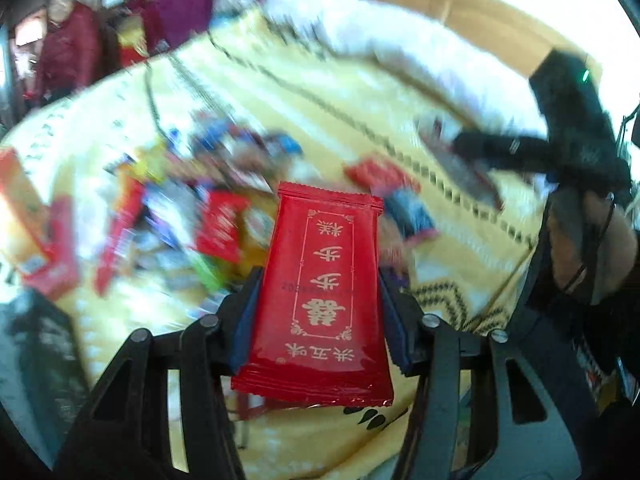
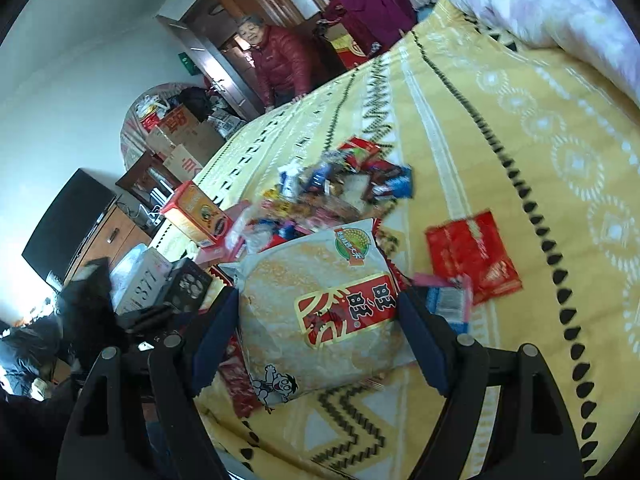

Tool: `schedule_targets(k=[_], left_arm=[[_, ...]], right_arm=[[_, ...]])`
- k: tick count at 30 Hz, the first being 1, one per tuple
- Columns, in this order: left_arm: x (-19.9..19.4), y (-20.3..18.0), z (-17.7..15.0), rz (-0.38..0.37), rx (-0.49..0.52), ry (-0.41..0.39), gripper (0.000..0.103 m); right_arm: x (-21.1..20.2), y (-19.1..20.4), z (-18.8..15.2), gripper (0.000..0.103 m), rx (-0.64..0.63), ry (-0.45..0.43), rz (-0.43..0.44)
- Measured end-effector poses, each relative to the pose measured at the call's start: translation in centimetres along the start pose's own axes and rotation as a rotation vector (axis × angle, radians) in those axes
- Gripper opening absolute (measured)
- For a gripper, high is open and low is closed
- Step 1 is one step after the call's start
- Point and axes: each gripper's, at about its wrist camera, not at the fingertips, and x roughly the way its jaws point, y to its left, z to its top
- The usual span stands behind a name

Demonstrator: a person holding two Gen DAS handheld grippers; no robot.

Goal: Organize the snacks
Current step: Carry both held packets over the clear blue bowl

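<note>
Red packet (image 1: 324,292) edgewise between left hand-held gripper (image 1: 320,312) pads (image 1: 246,320)

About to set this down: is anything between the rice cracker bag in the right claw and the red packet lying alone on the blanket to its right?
Yes. A small pink and blue wrapper lies between the rice cracker bag, held in the right claw, and the red packet, against that packet's near edge.

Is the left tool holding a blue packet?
No, the left tool is clamped on a red packet with gold lettering.
</note>
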Motion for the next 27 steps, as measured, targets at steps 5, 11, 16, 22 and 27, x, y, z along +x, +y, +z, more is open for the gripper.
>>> schedule_targets(k=[5, 11, 16, 22, 27], left_arm=[[-9.1, 3.3, 1.4, 0.12, -0.074, -0.183, 0.055], [-21.3, 11.0, -1.3, 0.36, -0.247, -0.339, 0.055], [-28.7, 17.7, -6.6, 0.54, -0.409, -0.4, 0.055], [-30.3, 24.1, -12.7, 0.644, -0.575, -0.357, 0.055], [-29.1, 26.8, -15.6, 0.64, -0.666, -0.308, 0.055]], right_arm=[[0.2, 5.6, 2.6, 0.083, -0.108, -0.02, 0.031], [3.3, 17.5, 6.1, 0.083, -0.273, -0.03, 0.167], [7.9, 28.5, 6.5, 0.083, -0.382, 0.012, 0.309], [15.8, 40.3, 3.9, 0.083, -0.483, 0.149, 0.422], [22.1, 45.6, 0.6, 0.083, -0.523, 0.264, 0.413]])
